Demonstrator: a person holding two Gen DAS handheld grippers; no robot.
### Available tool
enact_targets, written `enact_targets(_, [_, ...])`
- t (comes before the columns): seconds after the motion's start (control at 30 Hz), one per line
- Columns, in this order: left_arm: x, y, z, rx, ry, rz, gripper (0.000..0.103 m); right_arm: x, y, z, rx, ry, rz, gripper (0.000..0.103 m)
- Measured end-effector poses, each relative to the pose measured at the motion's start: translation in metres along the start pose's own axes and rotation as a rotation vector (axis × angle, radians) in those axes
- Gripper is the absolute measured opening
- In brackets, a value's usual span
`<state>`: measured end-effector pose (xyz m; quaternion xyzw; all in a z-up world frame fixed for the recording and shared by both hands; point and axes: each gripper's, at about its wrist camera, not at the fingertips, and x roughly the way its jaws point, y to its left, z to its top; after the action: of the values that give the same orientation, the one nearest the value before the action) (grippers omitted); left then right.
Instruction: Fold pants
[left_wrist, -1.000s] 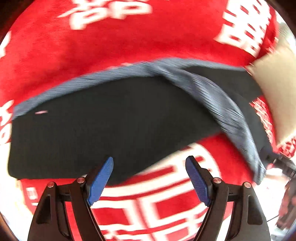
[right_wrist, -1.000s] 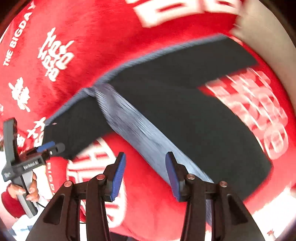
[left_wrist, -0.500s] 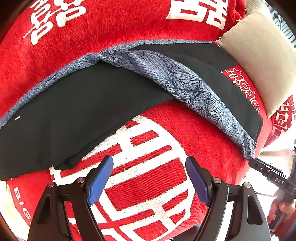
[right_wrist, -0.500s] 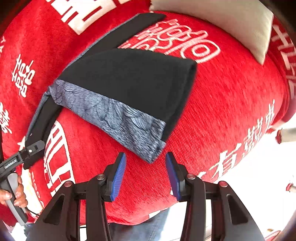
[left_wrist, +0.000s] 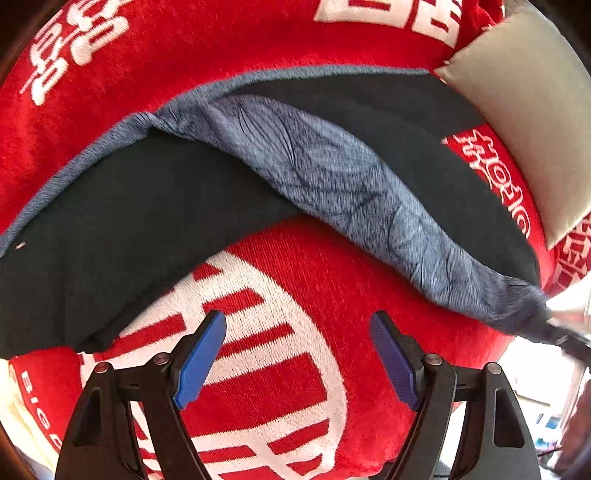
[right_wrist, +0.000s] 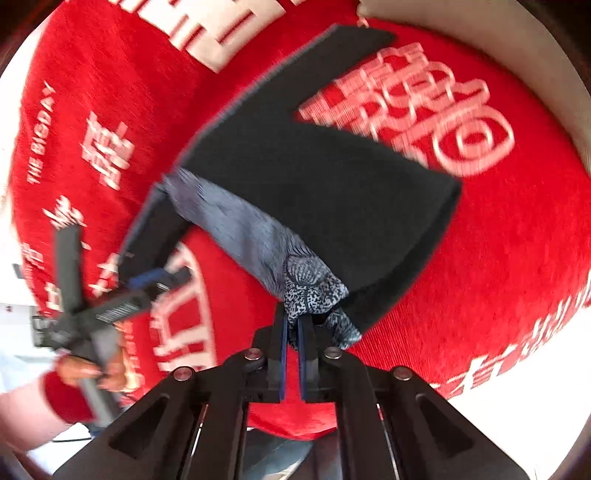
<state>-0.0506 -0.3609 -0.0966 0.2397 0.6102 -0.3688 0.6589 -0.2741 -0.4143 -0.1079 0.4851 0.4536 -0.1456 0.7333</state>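
Note:
Black pants (left_wrist: 147, 221) with a blue-grey patterned lining strip (left_wrist: 332, 177) lie spread on a red blanket. My left gripper (left_wrist: 298, 319) hovers open over the blanket's white lettering, just short of the black leg's edge, with nothing between its fingers. In the right wrist view the pants (right_wrist: 314, 177) run away from me, and my right gripper (right_wrist: 293, 321) is closing tight on the patterned corner (right_wrist: 310, 284), its pads pressing the cloth. A person's hand (right_wrist: 88, 369) holds the left gripper (right_wrist: 147, 277), blurred at the left.
The red blanket (left_wrist: 295, 369) with large white characters covers a rounded, soft surface. A beige cushion (left_wrist: 524, 122) lies at the far right, touching the pants' far leg. Pale floor shows beyond the blanket's near edge (right_wrist: 517, 398).
My right gripper came up to the patterned corner and shut on it. My left gripper slid back off the black cloth over the white lettering and stayed open.

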Motion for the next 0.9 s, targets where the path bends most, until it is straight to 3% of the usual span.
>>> enact_targets(0.2, [-0.02, -0.007, 0.017, -0.01, -0.028, 0.042, 0.081, -0.054, 0.018, 0.076, -0.048, -0.041, 0.111, 0.005])
enact_targets(0.37, [-0.012, -0.013, 0.049, -0.057, -0.02, 0.041, 0.081, -0.077, 0.034, 0.15, -0.091, -0.09, 0.162, 0.005])
enact_targets(0.53, [-0.002, -0.02, 0.103, -0.102, -0.074, 0.046, 0.081, -0.079, 0.039, 0.224, -0.162, -0.113, 0.117, 0.005])
enact_targets(0.7, [0.016, -0.018, 0.169, -0.139, -0.107, 0.068, 0.081, -0.059, 0.035, 0.276, -0.208, -0.102, 0.054, 0.005])
enact_targets(0.9, [0.046, -0.014, 0.201, -0.152, -0.093, 0.125, 0.081, -0.007, 0.013, 0.315, -0.203, -0.057, -0.036, 0.004])
